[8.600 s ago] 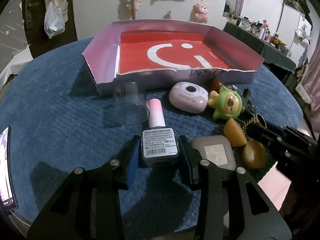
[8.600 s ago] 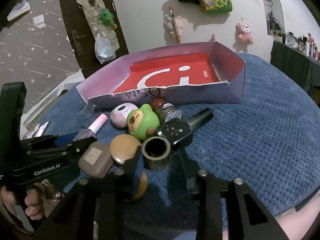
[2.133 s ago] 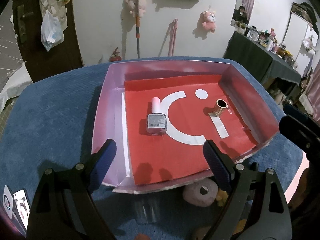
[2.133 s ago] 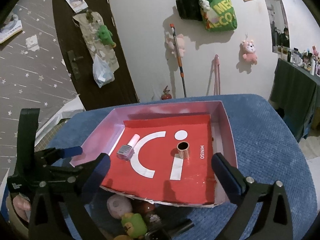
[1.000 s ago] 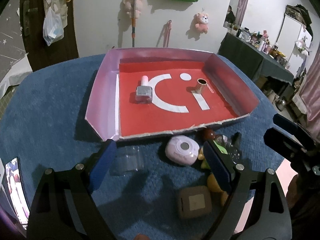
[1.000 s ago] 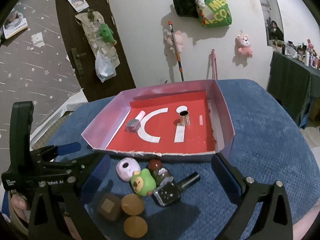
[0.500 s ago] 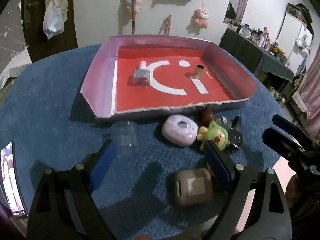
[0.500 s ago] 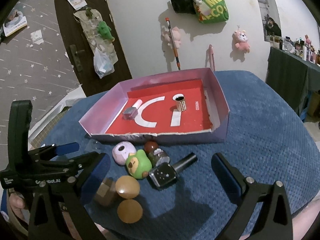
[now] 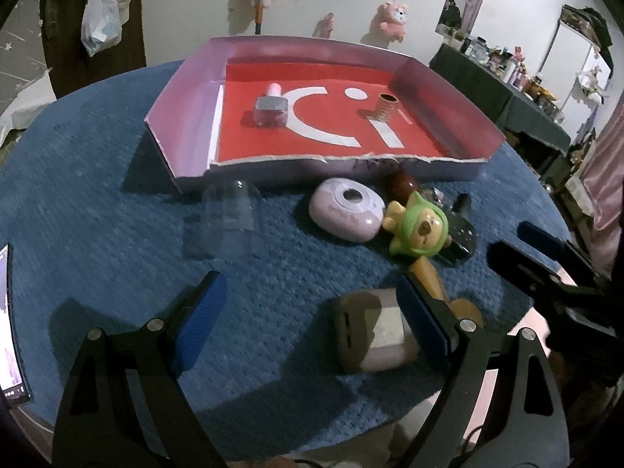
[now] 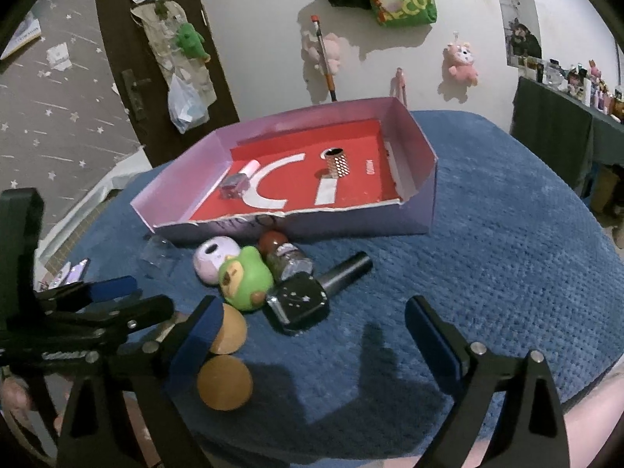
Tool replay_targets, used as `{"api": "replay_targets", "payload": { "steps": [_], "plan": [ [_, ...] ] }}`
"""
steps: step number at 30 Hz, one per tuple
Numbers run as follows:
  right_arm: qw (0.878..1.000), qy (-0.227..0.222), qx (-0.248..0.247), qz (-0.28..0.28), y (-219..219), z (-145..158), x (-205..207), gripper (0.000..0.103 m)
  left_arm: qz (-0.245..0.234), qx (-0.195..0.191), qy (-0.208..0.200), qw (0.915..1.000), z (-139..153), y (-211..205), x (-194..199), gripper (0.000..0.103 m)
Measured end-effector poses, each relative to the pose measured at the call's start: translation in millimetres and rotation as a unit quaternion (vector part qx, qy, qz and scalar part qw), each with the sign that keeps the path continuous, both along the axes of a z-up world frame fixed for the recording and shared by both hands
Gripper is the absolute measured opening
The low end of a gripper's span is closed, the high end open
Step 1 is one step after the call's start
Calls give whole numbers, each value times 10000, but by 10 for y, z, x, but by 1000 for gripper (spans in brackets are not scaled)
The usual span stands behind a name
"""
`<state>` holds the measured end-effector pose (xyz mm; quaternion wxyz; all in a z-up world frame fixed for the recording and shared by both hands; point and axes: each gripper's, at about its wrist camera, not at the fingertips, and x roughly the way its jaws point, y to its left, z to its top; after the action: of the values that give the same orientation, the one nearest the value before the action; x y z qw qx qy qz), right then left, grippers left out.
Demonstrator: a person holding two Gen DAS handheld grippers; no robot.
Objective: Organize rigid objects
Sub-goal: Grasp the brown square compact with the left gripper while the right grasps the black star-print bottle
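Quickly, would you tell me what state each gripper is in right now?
Left gripper: open, holding nothing.
Right gripper: open, fingers closing, nothing held between them.

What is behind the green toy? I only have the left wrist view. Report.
Observer: A black bottle lies on its side behind the toy, with its cap pointing away to the right.
Operator: Now check the right gripper. Tell me if it holds anything.
Observer: No. The right gripper has its jaws closing but its pads grip nothing; the bottle lies just ahead of its tips.
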<state>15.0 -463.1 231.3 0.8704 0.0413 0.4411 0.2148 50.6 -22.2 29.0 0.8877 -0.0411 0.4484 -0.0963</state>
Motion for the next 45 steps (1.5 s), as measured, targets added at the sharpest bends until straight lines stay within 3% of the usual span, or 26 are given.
{"api": "replay_targets", "payload": {
  "steps": [18, 28, 33, 39, 45],
  "plan": [
    [9970, 171, -745, 78, 130, -299, 156, 96, -333, -3, 202, 9992, -132, -149, -131, 89],
    [9955, 148, -800, -483, -216, -299, 144, 95, -328, -151, 197, 9992, -156, -32, -153, 91],
    [9984, -22, -427, -366, -149, -198, 61, 92, -267, -142, 167, 9994, -154, 28, -170, 91],
    [9988, -87, -345, -321, 13, -255, 90, 88, -188, -72, 49, 9998, -163, -13, -225, 91],
    [9971, -194, -613, -418, 82, -304, 165, 86, -227, 96, -6, 9997, -180, -103, -282, 89]
  ]
}}
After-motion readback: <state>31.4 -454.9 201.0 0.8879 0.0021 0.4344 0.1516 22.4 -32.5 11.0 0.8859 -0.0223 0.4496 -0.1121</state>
